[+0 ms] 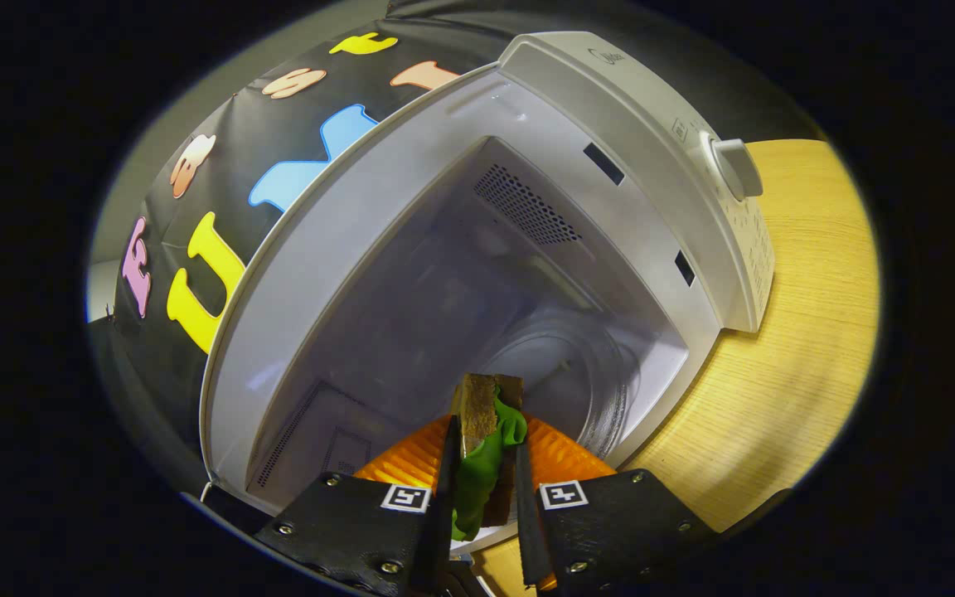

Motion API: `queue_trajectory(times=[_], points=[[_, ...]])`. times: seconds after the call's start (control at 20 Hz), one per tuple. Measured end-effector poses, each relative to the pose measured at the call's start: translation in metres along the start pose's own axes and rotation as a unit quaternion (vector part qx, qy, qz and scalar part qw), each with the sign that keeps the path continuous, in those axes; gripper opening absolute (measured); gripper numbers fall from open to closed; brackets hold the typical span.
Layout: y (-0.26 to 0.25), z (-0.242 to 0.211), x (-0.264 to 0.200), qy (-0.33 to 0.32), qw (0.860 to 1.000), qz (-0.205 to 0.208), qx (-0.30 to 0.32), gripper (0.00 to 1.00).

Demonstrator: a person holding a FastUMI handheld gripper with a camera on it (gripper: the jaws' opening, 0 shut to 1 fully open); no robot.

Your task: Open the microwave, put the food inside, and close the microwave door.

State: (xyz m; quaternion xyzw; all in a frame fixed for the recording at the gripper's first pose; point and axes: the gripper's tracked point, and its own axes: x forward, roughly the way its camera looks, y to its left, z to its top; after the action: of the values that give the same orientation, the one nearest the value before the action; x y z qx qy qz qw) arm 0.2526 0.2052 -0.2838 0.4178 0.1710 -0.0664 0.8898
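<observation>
The white microwave (pixel 635 157) stands open, its grey cavity facing me with the glass turntable (pixel 577 373) on its floor. My gripper (pixel 484 464) is shut on a toy sandwich (pixel 484 431), brown bread slices with green lettuce hanging out, pinched between the two black fingers. The sandwich is held at the cavity's mouth, just short of the turntable. The whole view is tilted. The microwave door is hidden from me.
The microwave's round control knob (pixel 736 168) sticks out on its panel beside the cavity. A light wooden tabletop (pixel 801 332) runs beside and under the microwave. Orange ribbed gripper parts (pixel 560 452) show behind the fingers.
</observation>
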Motion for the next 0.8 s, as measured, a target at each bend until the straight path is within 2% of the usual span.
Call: queue_trajectory(times=[0.1,0.3,0.8], points=[[-0.001,0.002,-0.002,-0.004,1.000,-0.006,-0.018,0.39],[-0.008,0.009,-0.009,-0.006,0.995,-0.026,-0.093,0.99],[0.004,0.034,-0.063,0.000,0.981,-0.016,-0.192,0.97]])
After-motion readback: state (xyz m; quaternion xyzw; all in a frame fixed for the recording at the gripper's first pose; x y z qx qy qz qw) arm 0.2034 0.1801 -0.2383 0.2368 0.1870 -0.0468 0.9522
